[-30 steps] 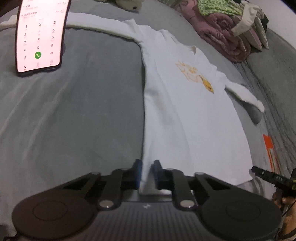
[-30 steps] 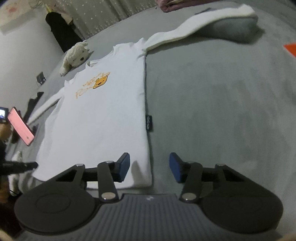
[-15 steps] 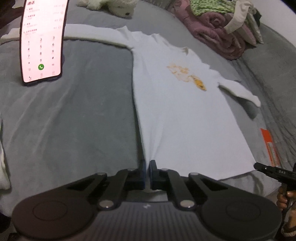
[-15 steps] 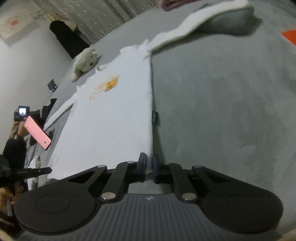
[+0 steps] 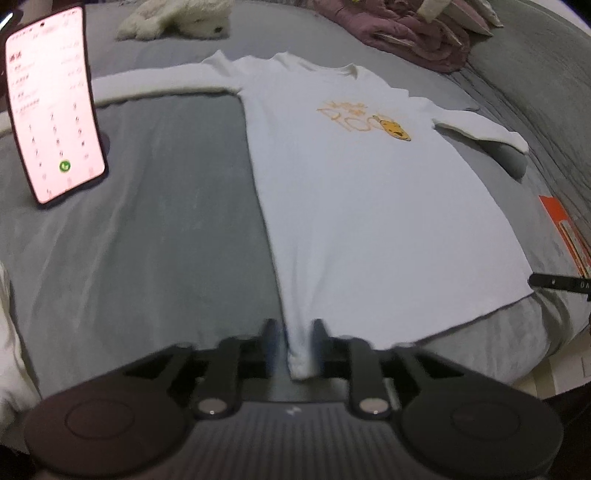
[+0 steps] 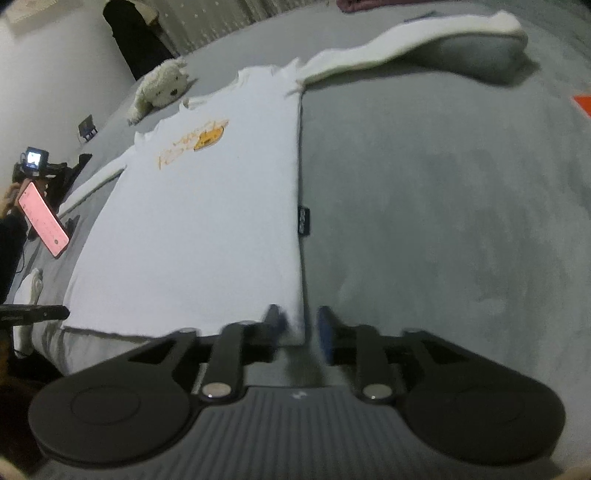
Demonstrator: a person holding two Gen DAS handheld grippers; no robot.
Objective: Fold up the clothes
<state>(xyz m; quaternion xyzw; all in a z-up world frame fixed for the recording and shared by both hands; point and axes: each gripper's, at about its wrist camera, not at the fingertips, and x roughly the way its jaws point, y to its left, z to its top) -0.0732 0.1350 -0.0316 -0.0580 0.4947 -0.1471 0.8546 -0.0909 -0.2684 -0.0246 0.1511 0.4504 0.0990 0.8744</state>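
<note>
The white shirt [image 5: 369,206] is laid lengthwise toward twelve o'clock; its hem corners sit between both just-opened, half-wide left tongs [image 5: 295,334] and right tongs [image 6: 298,325], ungripped.

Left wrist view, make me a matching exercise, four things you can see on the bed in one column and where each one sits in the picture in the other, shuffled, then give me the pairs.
Things:
1. Shirt
2. Phone
3. Plush toy
4. Blankets

Places:
A. Top right, heaped beyond the collar
B. Left edge, propped up with its screen lit
C. Centre, spread flat with sleeves out
D. Top, left of centre, lying beyond the shoulder

Pairs: 1-C, 2-B, 3-D, 4-A
</note>
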